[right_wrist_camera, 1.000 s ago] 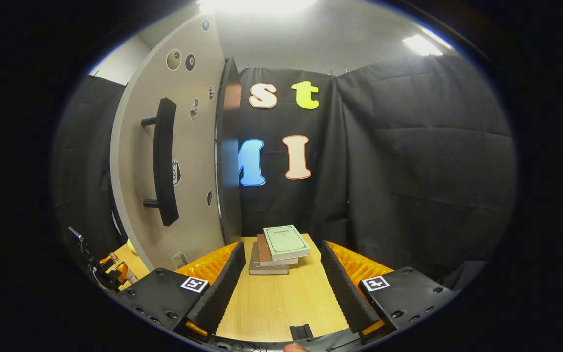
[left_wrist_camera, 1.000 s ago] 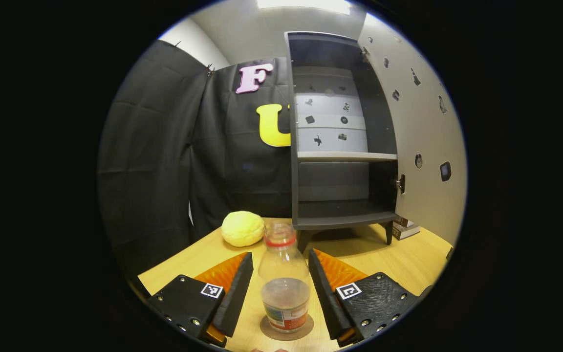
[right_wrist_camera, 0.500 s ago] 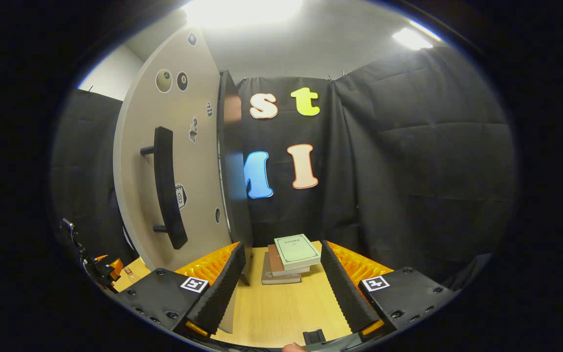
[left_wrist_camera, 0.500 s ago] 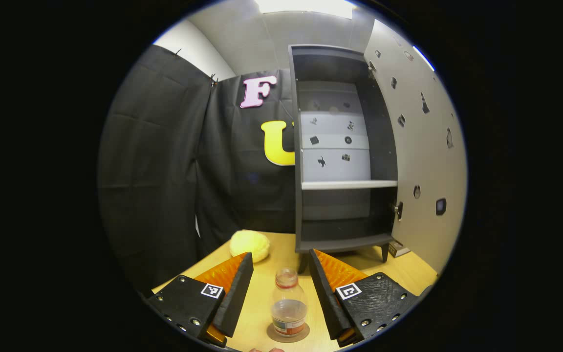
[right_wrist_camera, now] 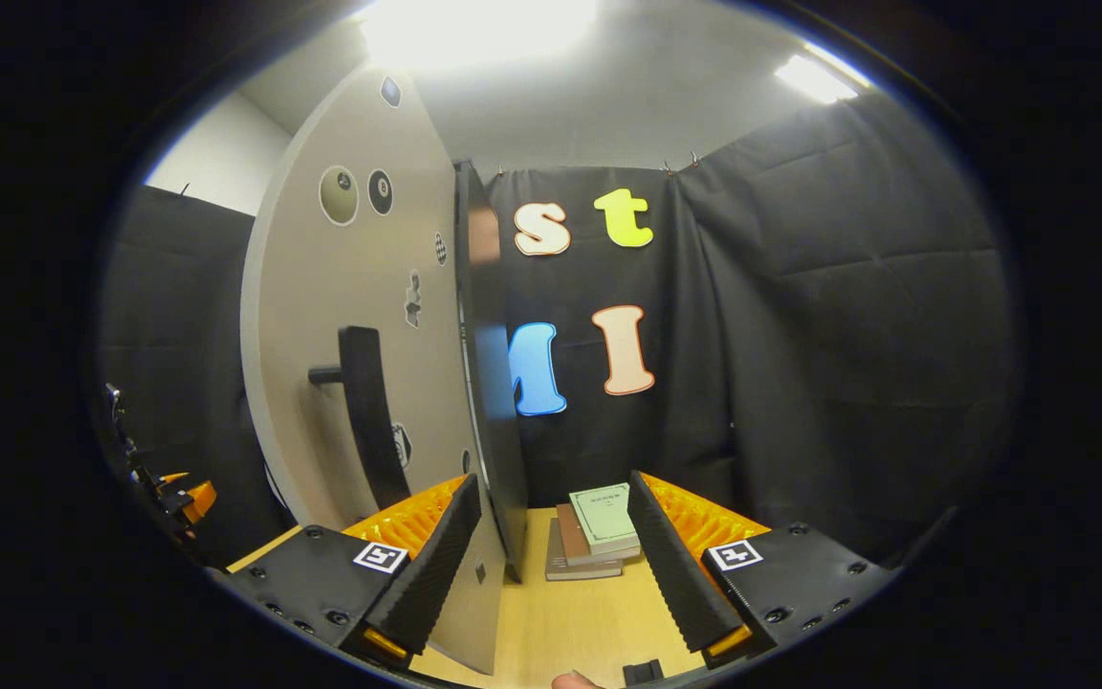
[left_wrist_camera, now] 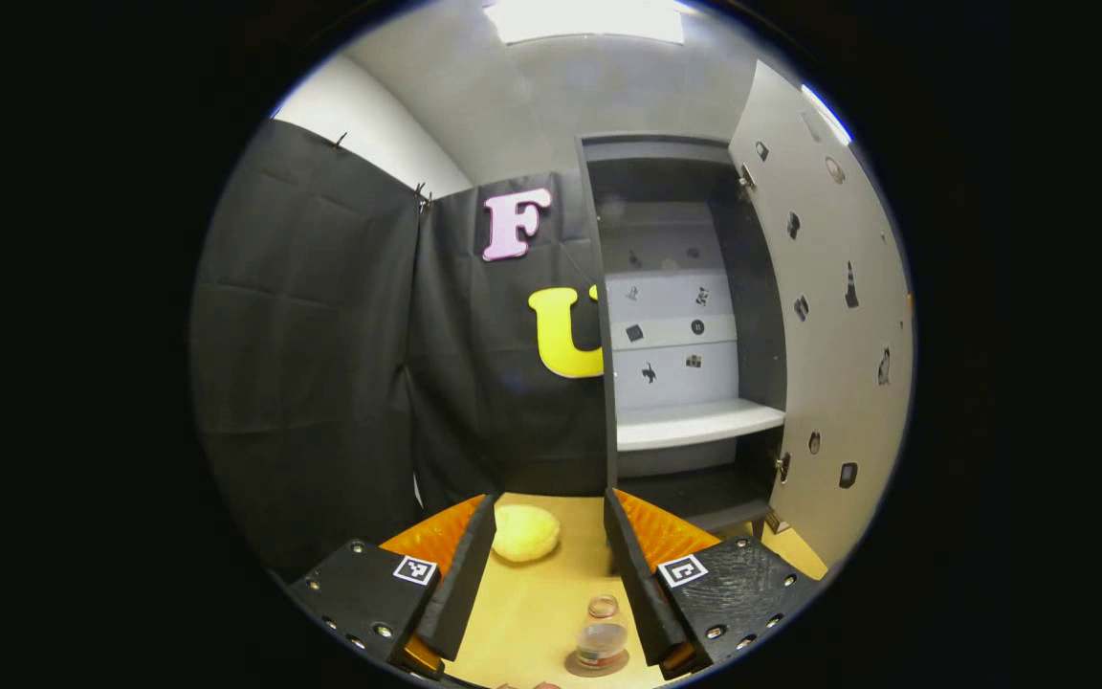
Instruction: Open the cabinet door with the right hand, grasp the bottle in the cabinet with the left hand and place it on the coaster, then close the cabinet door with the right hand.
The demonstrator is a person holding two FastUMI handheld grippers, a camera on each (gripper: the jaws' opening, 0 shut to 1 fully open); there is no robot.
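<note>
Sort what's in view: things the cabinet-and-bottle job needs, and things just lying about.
Job: bottle standing on the coaster; cabinet; its open door with handle; left gripper; right gripper.
Lying about: yellow bun-like lump; stack of books.

Bright ceiling panels (right_wrist_camera: 479, 24) flare white overhead in both views — glare washing the ceiling pale. Fisheye distortion bows the cabinet door (right_wrist_camera: 360, 316) at the edges — the dark cloth stays dim, focus sharp.

Bottle (left_wrist_camera: 601, 639) sits on the coaster (left_wrist_camera: 578, 665) on the counter (left_wrist_camera: 532, 612), cabinet (left_wrist_camera: 685, 335) behind it, door (left_wrist_camera: 838, 325) swung right.
</note>
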